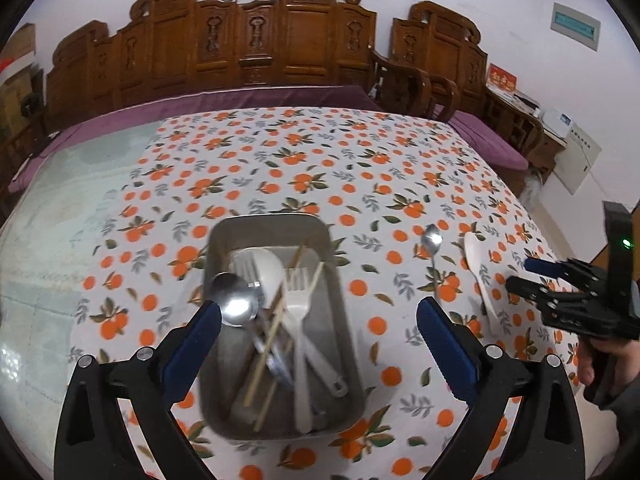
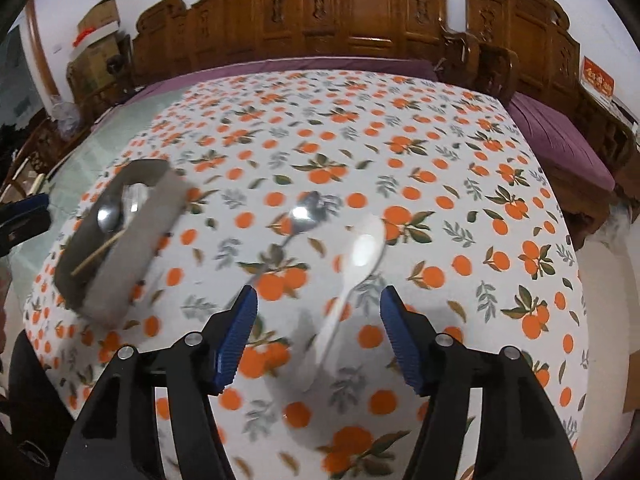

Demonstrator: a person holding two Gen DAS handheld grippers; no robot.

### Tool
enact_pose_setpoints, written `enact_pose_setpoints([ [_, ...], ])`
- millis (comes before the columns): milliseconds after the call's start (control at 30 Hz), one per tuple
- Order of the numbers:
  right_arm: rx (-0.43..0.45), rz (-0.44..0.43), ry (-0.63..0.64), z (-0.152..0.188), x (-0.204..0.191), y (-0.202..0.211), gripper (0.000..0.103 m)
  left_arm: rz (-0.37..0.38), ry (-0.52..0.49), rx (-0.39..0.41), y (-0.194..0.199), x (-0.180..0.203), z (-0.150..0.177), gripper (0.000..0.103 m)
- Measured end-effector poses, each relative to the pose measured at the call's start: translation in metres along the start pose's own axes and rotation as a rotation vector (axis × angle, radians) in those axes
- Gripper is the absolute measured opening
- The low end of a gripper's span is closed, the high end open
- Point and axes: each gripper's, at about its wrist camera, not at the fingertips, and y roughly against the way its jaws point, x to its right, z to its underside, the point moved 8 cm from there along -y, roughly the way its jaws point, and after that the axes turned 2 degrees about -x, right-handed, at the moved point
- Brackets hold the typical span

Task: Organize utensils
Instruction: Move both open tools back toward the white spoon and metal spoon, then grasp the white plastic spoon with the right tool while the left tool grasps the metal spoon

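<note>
Two utensils left out on the cloth [image 2: 460, 184]: white spoon [image 2: 362, 254] and steel spoon [image 2: 302, 216], side by side, close but apart, bowls pointing away from the person, handles toward the R gripper [image 2: 316, 306]. R fingers are spread wide w/ nothing between them, hovering over the white spoon's handle, prob lining up to grab it there since the thin handle is the easy part to pinch. Everything else is already in the metal tray [image 1: 218, 240] to the left: forks, a steel spoon, a white spoon, chopsticks, all piled loose, handles mostly toward the person. L gripper [image 1: 318, 312] sits over the tray, fingers wide apart and empty, straddling it; looks like it's just parked there. Task nearly done, judging by 2 pieces outside
</note>
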Motion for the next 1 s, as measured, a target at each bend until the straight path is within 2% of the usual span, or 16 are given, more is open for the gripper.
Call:
enact_pose_setpoints([
  [133,-0.029,0.009,-0.035,-0.006,0.021,-0.026,0.064,0.003,-0.03,-0.023,-0.014,0.014,-0.001,0.094],
  [333,-0.06,0.015,-0.043,-0.018,0.036,-0.058,0.053,0.005,-0.035,-0.03,-0.029,0.027,-0.009,0.094],
  [433,-0.066,0.009,-0.04,-0.023,0.035,-0.069,0.045,0.011,-0.043,-0.04,-0.038,0.034,-0.013,0.094],
  [567,-0.073,0.034,-0.004,-0.026,0.03,-0.079,0.025,0.02,-0.064,-0.047,-0.048,0.047,-0.017,0.094],
  [800,-0.07,0.006,0.012,-0.022,0.025,-0.084,0.008,0.031,-0.08,-0.069,-0.067,0.069,-0.018,0.094],
  [1000,-0.059,-0.023,-0.008,-0.018,0.03,-0.075,0.006,0.045,-0.127,-0.096,-0.086,0.093,-0.014,0.094],
])
